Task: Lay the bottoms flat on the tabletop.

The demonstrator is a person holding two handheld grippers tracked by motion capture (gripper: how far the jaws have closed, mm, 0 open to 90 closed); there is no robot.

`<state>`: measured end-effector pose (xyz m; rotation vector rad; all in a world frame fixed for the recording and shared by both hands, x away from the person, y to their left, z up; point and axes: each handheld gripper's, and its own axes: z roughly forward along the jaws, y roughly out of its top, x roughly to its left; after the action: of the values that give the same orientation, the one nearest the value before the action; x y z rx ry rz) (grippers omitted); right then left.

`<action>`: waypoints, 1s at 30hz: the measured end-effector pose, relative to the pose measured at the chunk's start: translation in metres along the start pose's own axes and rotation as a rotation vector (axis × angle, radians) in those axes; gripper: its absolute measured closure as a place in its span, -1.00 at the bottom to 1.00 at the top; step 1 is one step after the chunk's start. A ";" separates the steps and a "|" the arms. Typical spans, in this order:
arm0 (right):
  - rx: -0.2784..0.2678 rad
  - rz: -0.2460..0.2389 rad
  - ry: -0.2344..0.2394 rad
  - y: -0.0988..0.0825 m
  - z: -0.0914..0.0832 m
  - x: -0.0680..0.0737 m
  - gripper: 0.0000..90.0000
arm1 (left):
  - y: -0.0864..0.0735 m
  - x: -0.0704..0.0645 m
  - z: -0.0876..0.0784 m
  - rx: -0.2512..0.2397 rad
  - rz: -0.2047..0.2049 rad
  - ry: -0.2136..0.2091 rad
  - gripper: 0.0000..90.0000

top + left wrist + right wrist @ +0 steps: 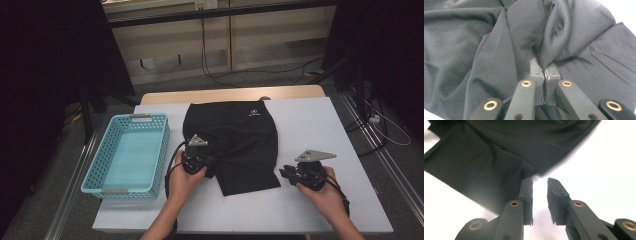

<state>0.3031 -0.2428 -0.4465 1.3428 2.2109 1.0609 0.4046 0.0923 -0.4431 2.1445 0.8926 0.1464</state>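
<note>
A black garment (235, 145) lies spread in the middle of the white table (310, 125), just right of the light-blue basket (127, 155). The left gripper (545, 72) is clamped on a pinched fold at the cloth's left edge. The right gripper (540, 192) sits off the cloth's lower right corner, jaws parted over bare table, nothing between them.

High view: I look from above my side of the table (310, 120), forward and down, far enough to take in the basket (125, 152) and floor beyond. Left gripper view: rides the left gripper (545, 72), very near the black cloth (486, 50). Right gripper view: rides the right gripper (540, 185), near the cloth's edge. All three share the cloth.
</note>
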 end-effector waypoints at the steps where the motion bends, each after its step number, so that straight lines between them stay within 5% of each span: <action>1: 0.000 -0.005 0.008 0.001 0.003 0.003 0.56 | 0.000 -0.001 0.000 -0.003 0.001 -0.005 0.95; 6: 0.034 -0.021 0.025 0.006 0.016 0.013 0.49 | 0.001 -0.003 0.001 -0.014 0.002 -0.015 0.95; 10: 0.059 -0.022 0.024 0.004 0.023 0.013 0.88 | 0.000 -0.004 0.001 -0.016 0.002 -0.028 0.94; 14: 0.071 -0.005 0.060 -0.001 0.015 0.009 1.00 | 0.000 -0.009 0.001 -0.014 0.016 -0.048 0.93; 21: 0.097 0.001 0.045 -0.019 -0.019 0.003 1.00 | 0.000 -0.022 0.004 0.016 0.047 -0.099 0.82; 25: 0.111 0.020 0.029 -0.033 -0.036 -0.001 1.00 | 0.001 -0.028 0.001 0.023 0.067 -0.107 0.55; 30: 0.123 0.018 -0.014 -0.039 -0.047 -0.004 1.00 | 0.003 -0.032 -0.004 -0.009 0.087 -0.085 0.00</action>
<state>0.2523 -0.2767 -0.4447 1.4192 2.2908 0.9320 0.3808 0.0733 -0.4326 2.1657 0.7489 0.1023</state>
